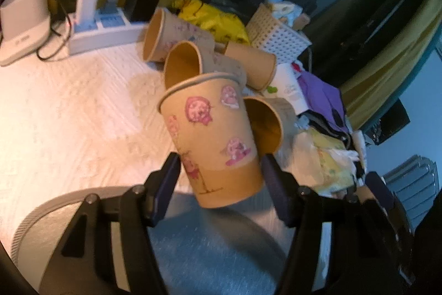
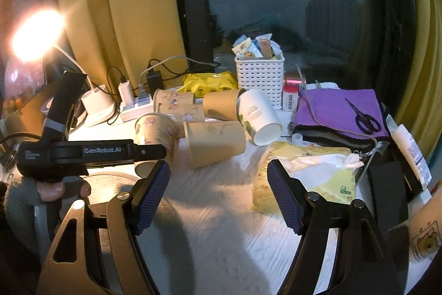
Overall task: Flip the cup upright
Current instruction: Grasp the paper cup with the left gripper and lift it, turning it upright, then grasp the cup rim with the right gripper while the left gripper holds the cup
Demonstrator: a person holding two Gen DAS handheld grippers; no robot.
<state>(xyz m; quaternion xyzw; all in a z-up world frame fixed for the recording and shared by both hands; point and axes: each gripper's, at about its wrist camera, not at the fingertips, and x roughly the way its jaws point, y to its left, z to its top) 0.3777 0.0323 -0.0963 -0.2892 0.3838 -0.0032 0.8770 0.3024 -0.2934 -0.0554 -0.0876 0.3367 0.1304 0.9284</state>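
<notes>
A tan paper cup with pink drawings [image 1: 212, 140] stands nearly upright, mouth up, between the fingers of my left gripper [image 1: 221, 170], which is shut on its lower part, above a grey round mat [image 1: 83, 201]. The same cup [image 2: 154, 134] shows in the right wrist view, held by the left gripper's black body [image 2: 91, 151]. Several more paper cups [image 1: 179, 65] lie on their sides behind it. A white cup [image 2: 258, 115] lies tilted, mouth down. My right gripper [image 2: 218, 192] is open and empty above the white cloth.
A white power strip with chargers [image 1: 91, 29], a white basket [image 2: 259, 79], yellow packets [image 2: 210, 83], a tissue pack [image 2: 306, 176], purple cloth with scissors [image 2: 364, 118] and a lit lamp [image 2: 36, 35] crowd the table's back and right.
</notes>
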